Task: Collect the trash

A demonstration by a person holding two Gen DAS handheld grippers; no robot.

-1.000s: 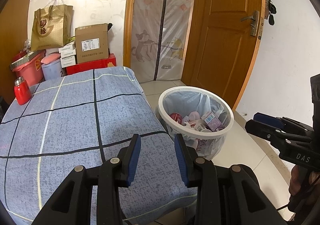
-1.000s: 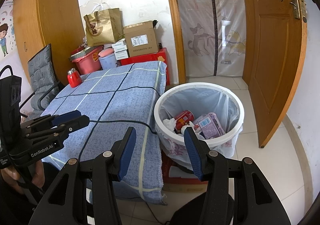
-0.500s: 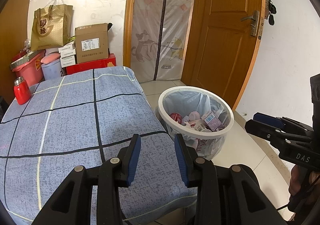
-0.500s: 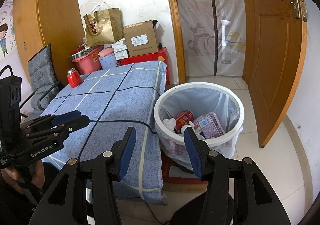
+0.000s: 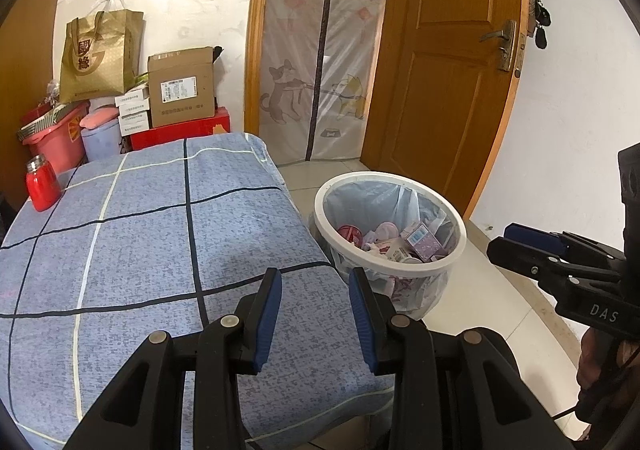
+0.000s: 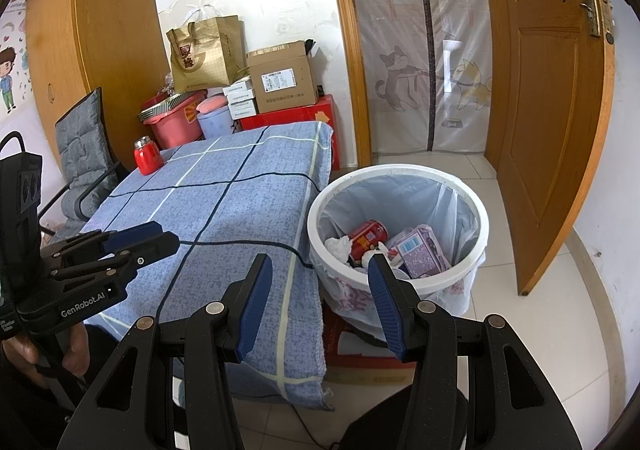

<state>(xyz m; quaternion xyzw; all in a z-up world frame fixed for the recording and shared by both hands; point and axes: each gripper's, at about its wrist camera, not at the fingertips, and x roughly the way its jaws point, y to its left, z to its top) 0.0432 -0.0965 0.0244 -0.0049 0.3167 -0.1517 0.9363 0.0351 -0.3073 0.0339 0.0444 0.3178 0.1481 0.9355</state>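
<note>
While jaws gape, both grippers [image 5: 314,310] [image 6: 318,298] tilt downward.

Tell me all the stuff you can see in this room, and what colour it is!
table: one, blue checked cloth, left of the bin
flask: one, red, far corner of the table
bin: one, white with a clear bag, on the floor beside the table
can: one, red, inside the bin
carton: one, purple, inside the bin
paper bag: one, gold, on the pile behind the table
cardboard box: one, brown, on a red box
bucket: one, pink-red, behind the table
chair: one, grey, beside the table
door: one, brown, open
left gripper: black with blue pads, open, empty
right gripper: black with blue pads, open, empty
</note>
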